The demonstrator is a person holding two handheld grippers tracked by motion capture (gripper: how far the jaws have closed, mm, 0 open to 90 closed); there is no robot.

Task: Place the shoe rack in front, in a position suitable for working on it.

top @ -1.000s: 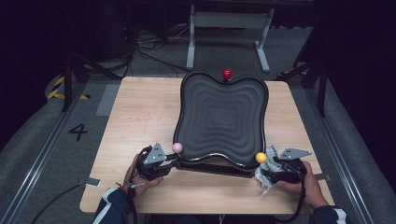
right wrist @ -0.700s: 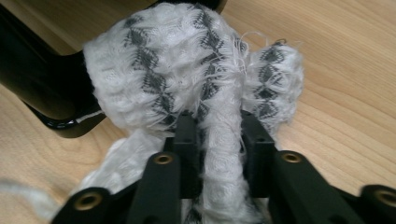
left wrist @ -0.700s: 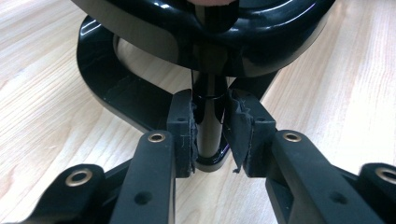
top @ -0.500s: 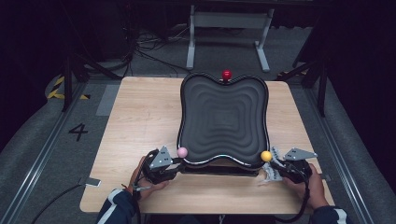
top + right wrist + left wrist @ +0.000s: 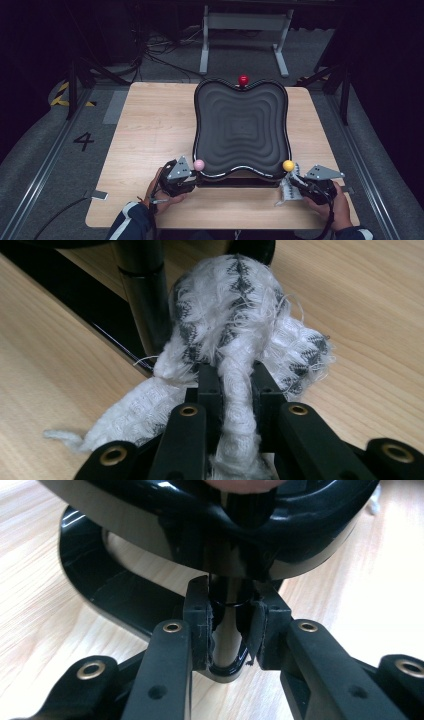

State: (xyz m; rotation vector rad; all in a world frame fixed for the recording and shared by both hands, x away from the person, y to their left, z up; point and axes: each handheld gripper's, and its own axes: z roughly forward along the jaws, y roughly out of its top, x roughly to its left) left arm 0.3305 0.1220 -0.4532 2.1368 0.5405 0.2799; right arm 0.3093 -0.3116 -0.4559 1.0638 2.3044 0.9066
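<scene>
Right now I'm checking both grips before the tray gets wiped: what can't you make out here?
- High view: where the jaws meet the post and the cloth, too small.
- Left gripper view: the tray top, cut off by the upper edge.
- Right gripper view: the post foot, hidden behind the cloth.
</scene>
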